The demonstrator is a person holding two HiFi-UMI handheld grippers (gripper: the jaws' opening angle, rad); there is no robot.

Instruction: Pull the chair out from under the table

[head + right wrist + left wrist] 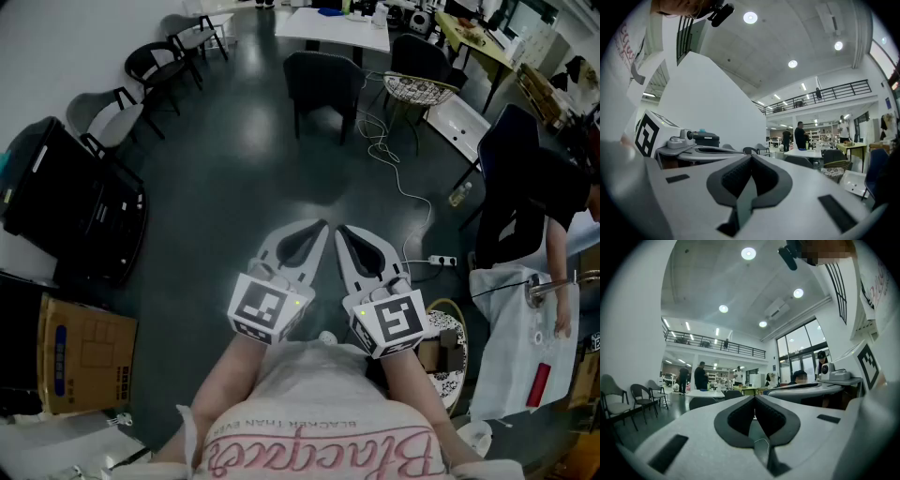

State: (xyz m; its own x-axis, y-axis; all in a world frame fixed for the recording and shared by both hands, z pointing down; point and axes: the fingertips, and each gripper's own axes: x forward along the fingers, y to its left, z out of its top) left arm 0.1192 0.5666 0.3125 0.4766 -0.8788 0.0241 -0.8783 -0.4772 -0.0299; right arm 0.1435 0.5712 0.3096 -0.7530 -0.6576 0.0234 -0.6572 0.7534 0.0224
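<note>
A dark upholstered chair [322, 82] stands on the grey floor with its back toward me, at the near side of a white table [337, 26]. It is several steps ahead. Both grippers are held level, side by side, close to my body. My left gripper [322, 225] is shut with nothing between its jaws, and so is my right gripper [339, 230]. The left gripper view shows the left gripper [754, 398] closed, with the chair [703, 402] and table [704, 393] far off. In the right gripper view, beyond the closed right gripper [751, 156], the same chair [799, 161] appears small.
Black chairs [155, 66] line the left wall. A black case [66, 202] and a cardboard box [84, 352] sit at my left. A white cable [398, 178] runs across the floor to a power strip [441, 261]. A person [553, 216] stands at the right.
</note>
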